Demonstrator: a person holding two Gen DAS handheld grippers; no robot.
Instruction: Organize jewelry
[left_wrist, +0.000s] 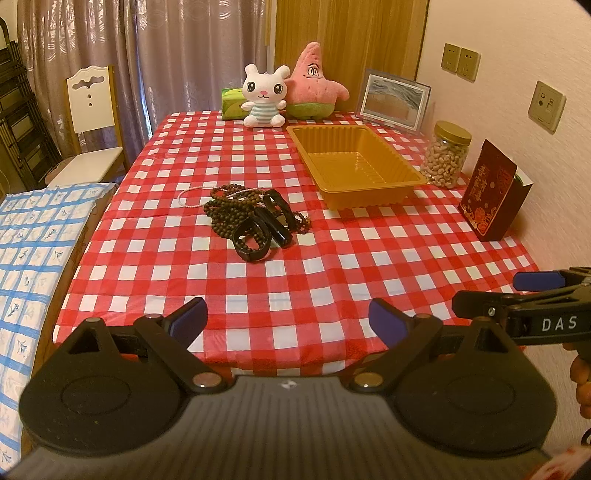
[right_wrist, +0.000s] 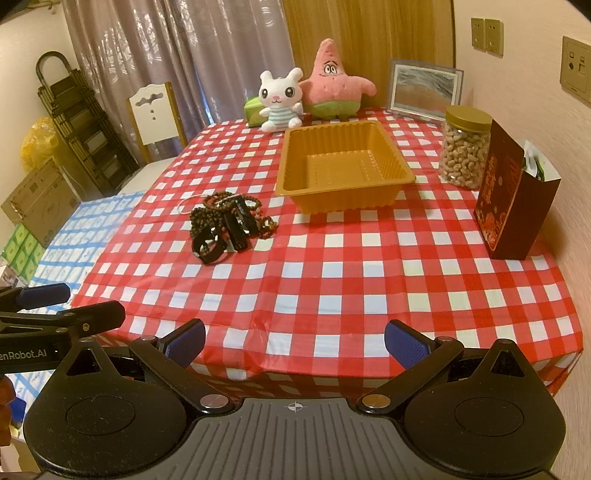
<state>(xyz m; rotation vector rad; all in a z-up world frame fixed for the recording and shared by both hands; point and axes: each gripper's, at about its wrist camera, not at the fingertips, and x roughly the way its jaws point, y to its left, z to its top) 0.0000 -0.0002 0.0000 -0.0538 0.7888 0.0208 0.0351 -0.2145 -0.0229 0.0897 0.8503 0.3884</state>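
Two claws, both spread wide with nothing between the pads, hanging at the near edge of the table. The left claw (left_wrist: 288, 321) sits bottom centre of its own view, and the right claw (right_wrist: 295, 341) does the same in its view. Each one pokes into the other's frame from the side, so they're close neighbours.

Going outward, the jewelry pile (left_wrist: 255, 218) lies ahead and just left of centre in the left view. In the right view it's clearly off to the left (right_wrist: 227, 225). So I'd say the left claw has the straighter shot at it.

The pile stretches roughly from upper left to lower right. It's tangled: several strands of dark beads, about three chunky black bangles, one thin pale strand. Can't give an exact bead-strand count.

One empty tan tray (left_wrist: 406, 177) sits beyond the pile to the upper right, near it but apart.
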